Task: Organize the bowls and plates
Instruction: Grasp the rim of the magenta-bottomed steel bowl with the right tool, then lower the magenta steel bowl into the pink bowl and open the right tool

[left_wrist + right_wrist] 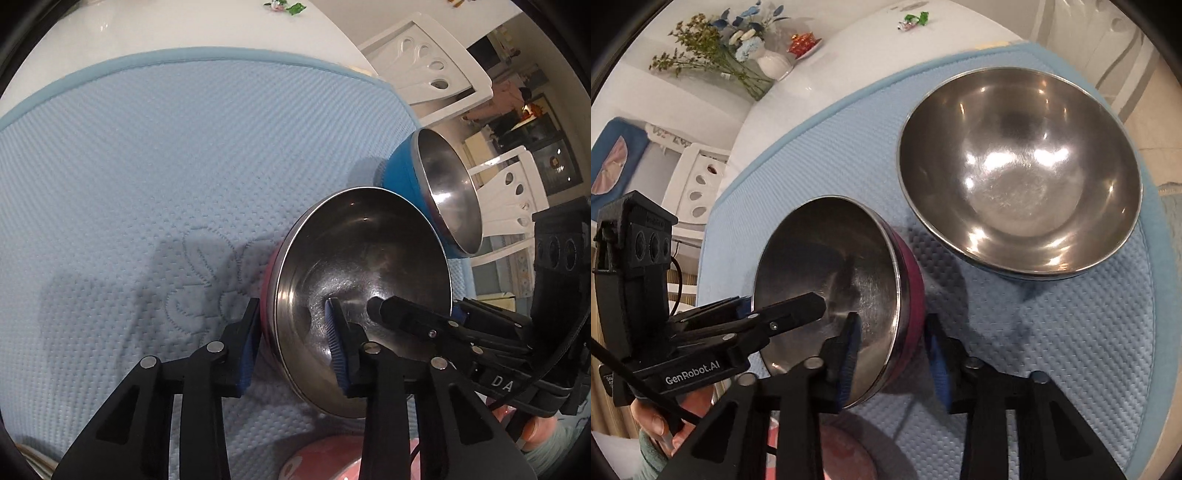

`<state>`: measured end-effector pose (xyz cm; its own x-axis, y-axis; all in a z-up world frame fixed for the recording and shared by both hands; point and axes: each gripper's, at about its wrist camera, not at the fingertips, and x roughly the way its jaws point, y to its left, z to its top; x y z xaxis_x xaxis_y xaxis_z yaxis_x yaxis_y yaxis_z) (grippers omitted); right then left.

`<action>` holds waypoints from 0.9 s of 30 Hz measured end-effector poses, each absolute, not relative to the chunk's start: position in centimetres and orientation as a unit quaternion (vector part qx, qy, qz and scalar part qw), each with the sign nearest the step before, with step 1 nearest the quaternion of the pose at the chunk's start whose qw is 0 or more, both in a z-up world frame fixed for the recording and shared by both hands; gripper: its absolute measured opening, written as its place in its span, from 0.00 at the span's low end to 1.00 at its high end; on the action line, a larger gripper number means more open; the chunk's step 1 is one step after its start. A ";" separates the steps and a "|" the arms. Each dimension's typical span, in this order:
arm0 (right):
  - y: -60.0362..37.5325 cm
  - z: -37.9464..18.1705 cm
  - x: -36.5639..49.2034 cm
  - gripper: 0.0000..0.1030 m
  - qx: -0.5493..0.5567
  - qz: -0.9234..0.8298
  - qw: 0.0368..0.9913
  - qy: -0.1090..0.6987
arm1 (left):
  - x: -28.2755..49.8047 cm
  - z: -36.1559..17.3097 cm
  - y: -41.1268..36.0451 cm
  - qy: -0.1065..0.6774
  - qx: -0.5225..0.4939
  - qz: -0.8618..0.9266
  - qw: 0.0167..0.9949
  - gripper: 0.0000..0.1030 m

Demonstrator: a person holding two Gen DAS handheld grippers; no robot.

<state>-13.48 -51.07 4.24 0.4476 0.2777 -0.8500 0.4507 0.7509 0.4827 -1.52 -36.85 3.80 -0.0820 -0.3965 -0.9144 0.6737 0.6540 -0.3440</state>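
A home dining room: white table point(820, 74), flower vase point(772, 62), white chairs point(428, 70).

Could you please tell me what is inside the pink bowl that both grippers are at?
The pink bowl holds no food, only one finger of each gripper, left gripper and right gripper. Those fingers hide part of its steel interior.
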 end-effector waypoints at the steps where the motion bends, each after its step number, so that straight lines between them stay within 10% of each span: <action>1: -51.1 4.3 -13.5 0.25 0.347 -0.059 0.777 0.522 | -1.6 4.0 -36.9 0.614 0.117 -0.400 0.671 0.29; 27: -47.1 16.2 -19.4 0.23 0.363 -0.013 0.821 0.441 | -6.6 17.6 -28.1 0.541 0.013 -0.387 0.747 0.29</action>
